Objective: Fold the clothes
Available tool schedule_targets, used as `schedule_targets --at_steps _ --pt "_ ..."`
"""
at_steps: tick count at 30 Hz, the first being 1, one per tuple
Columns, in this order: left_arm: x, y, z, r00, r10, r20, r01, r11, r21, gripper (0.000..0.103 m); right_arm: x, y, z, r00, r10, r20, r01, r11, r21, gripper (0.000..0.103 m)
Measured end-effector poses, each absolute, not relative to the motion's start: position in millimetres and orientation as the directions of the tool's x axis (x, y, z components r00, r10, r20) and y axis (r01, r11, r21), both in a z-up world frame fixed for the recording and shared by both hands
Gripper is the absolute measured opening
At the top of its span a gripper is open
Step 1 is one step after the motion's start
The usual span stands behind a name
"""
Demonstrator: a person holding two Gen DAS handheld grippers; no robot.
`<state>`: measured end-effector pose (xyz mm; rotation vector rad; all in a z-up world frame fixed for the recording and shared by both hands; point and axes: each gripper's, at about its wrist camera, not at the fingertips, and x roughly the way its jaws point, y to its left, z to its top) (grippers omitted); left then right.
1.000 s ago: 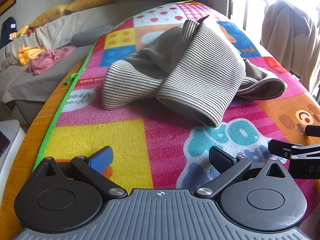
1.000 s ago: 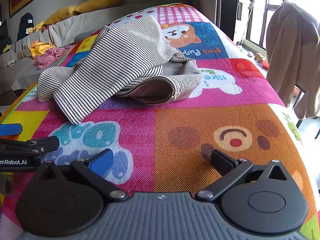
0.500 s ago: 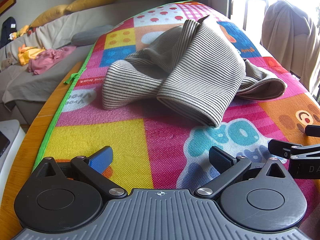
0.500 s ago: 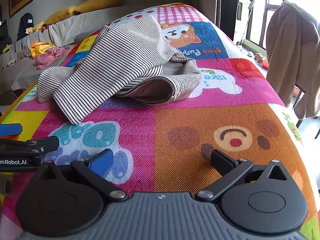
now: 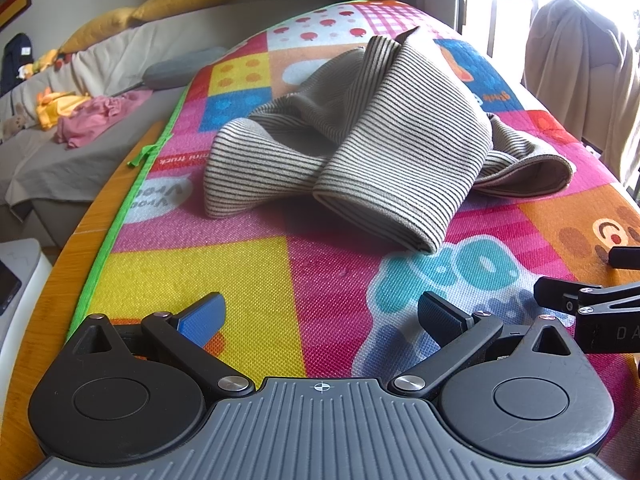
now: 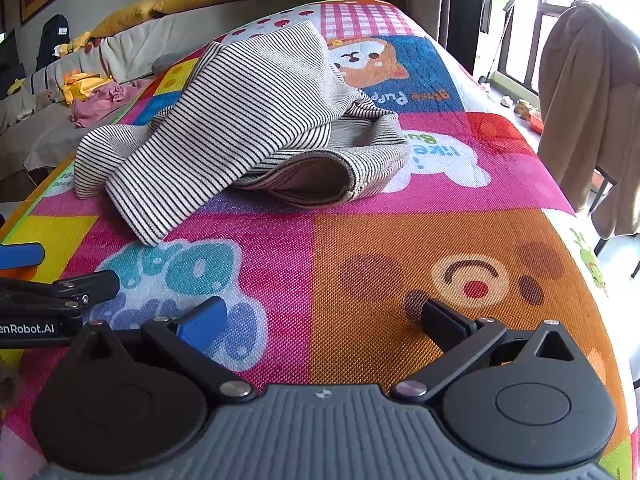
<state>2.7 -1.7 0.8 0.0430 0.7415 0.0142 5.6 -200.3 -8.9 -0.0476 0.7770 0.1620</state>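
Garment: striped top [image 5: 384, 136] crumpled on colourful mat [image 5: 248, 280], mid-frame in both views, well apart from both tongs.
L tongs: left gripper [image 5: 320, 314] at bottom centre, spread wide, grasping nothing.
R tongs: right gripper [image 6: 322, 320] at bottom centre, also spread, nothing between.
Hidden: garment folded over itself, underside and far side not visible; shape hard to make out.
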Motion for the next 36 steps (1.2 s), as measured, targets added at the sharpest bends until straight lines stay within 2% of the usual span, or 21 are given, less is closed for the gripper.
schedule_targets --at_steps 7,9,10,12,13,15,18,20,23,27,30,36 --pt "7.1 7.3 3.4 0.712 -0.045 -0.701 0.098 0.995 0.036 0.103 16.7 -203.1 -2.9 0.634 0.157 -0.757 -0.208 0.978 0.028 0.103" --pt "9.6 15.1 9.3 0.684 -0.105 -0.722 0.157 0.988 0.006 0.103 24.3 -209.8 1.7 0.586 0.217 -0.781 -0.281 0.958 0.055 0.103" --pt "8.5 22.2 17.3 0.678 -0.175 -0.714 0.202 0.978 -0.047 0.103 29.3 -216.6 5.2 0.562 0.269 -0.783 -0.312 0.945 0.100 0.103" --pt "8.6 36.1 33.3 0.662 -0.297 -0.688 0.280 0.950 -0.141 0.103 39.9 -235.0 18.9 0.547 0.388 -0.742 -0.350 0.911 0.219 0.103" --pt "19.1 42.4 41.3 0.678 -0.294 -0.674 0.274 0.952 -0.140 0.103 45.5 -245.1 27.9 0.553 0.442 -0.707 -0.363 0.891 0.272 0.103" --pt "40.1 55.1 57.5 0.709 -0.286 -0.644 0.261 0.956 -0.137 0.103 61.0 -256.4 44.3 0.610 0.469 -0.638 -0.372 0.881 0.291 0.103" --pt "74.3 74.5 79.3 0.751 -0.269 -0.604 0.238 0.962 -0.132 0.103 112.5 -262.2 55.9 0.684 0.427 -0.591 -0.331 0.904 0.270 0.103" --pt "122.3 91.8 66.9 0.732 -0.239 -0.638 0.194 0.971 -0.140 0.103 157.2 -265.8 48.5 0.669 0.431 -0.606 -0.291 0.902 0.320 0.103" --pt "179.1 112.1 37.9 0.648 -0.297 -0.701 0.168 0.954 -0.249 0.103 219.0 -272.6 31.0 0.643 0.456 -0.615 -0.231 0.881 0.413 0.103" --pt "221.5 115.5 8.4 0.578 -0.401 -0.711 0.201 0.914 -0.352 0.103 275.6 -271.2 6.4 0.612 0.511 -0.604 -0.191 0.837 0.513 0.103" --pt "227.8 109.5 7.4 0.573 -0.460 -0.678 0.227 0.884 -0.409 0.103 298.2 -268.5 -6.2 0.589 0.536 -0.605 -0.153 0.809 0.568 0.103" --pt "203.3 90.2 10.4 0.452 -0.595 -0.665 0.308 0.803 -0.510 0.103 277.7 -255.2 -19.0 0.352 0.764 -0.541 -0.210 0.627 0.750 0.103"
